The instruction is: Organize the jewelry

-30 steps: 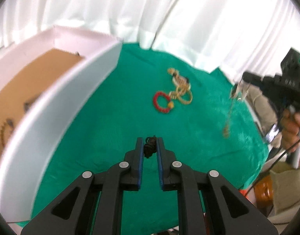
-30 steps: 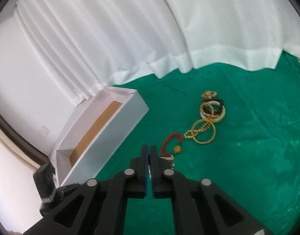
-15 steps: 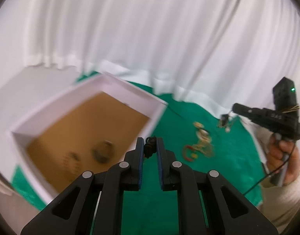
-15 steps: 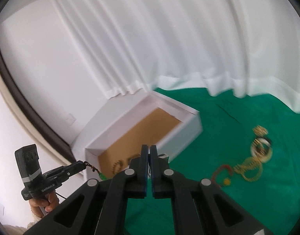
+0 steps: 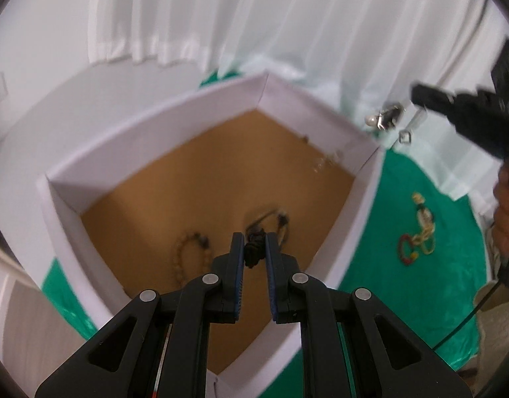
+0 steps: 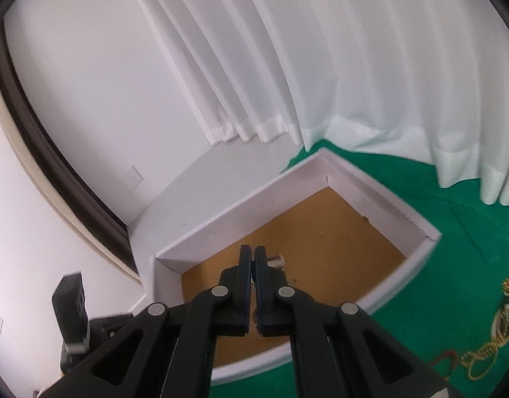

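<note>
My left gripper is shut on a small dark beaded piece and hangs over the open white box. A pale bead bracelet and a dark bracelet lie on the box's brown floor. In the left wrist view my right gripper reaches in from the right, above the box's far corner, with a silver chain dangling from its tip. In the right wrist view the right gripper is shut over the box, and a silver bit shows beside its fingers.
Loose jewelry stays on the green cloth to the right of the box: a red bracelet and gold chains, also in the right wrist view as a gold pile. White curtains hang behind. A hand holds the right gripper.
Both grippers have swung left from over the green cloth to over the white box, each keeping its hold. The box interior has come into full view.
</note>
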`<control>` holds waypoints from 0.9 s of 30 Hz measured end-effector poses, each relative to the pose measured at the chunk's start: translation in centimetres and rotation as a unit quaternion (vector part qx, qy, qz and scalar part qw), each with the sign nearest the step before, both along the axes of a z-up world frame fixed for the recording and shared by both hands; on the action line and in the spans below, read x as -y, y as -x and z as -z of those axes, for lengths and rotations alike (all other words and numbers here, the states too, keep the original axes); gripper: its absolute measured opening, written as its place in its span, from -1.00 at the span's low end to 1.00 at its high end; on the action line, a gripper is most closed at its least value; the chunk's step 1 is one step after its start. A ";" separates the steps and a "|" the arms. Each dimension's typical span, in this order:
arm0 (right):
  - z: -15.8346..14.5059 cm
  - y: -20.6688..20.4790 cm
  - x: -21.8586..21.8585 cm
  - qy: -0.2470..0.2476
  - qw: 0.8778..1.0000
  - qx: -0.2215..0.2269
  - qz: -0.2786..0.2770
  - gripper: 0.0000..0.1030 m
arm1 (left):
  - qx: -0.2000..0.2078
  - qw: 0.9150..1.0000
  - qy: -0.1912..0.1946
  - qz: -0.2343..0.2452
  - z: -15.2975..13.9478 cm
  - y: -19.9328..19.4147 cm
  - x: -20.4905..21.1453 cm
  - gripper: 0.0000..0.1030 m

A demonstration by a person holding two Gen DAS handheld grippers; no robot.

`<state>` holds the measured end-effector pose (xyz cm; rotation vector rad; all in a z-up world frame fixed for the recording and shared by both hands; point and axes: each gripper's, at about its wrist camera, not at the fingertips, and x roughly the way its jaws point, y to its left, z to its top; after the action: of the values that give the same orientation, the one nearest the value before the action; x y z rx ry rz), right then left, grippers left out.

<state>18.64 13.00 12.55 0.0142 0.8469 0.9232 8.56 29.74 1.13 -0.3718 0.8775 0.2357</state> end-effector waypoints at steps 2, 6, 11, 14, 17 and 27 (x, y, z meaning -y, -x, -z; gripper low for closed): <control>2.3 -1.4 -1.9 0.027 1.000 -0.001 -0.001 -0.96 | -0.020 1.000 0.006 -0.003 1.9 -0.6 -0.2 -0.79; 6.8 -3.6 -4.0 0.076 0.997 -0.016 -0.002 -0.95 | -0.051 0.999 0.011 -0.007 4.6 -1.3 0.1 -0.77; 8.0 -5.0 -2.8 0.086 0.996 -0.010 0.032 -0.73 | -0.071 0.997 -0.012 -0.020 5.6 -1.5 0.4 -0.09; 6.0 -3.9 -1.0 0.068 0.997 0.008 0.044 0.10 | -0.048 0.998 -0.027 -0.033 4.3 -0.7 0.8 0.33; 4.1 -1.9 0.5 0.070 0.995 0.043 0.054 0.17 | -0.028 0.999 -0.032 -0.033 3.1 0.1 1.6 0.46; 9.9 7.6 10.2 0.178 0.968 0.094 0.152 0.53 | 0.026 0.997 -0.060 0.028 0.1 2.0 11.0 0.86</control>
<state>11.04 2.78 2.69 -0.2451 0.7962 0.4685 6.52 18.76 1.06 -0.2403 0.8173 0.2250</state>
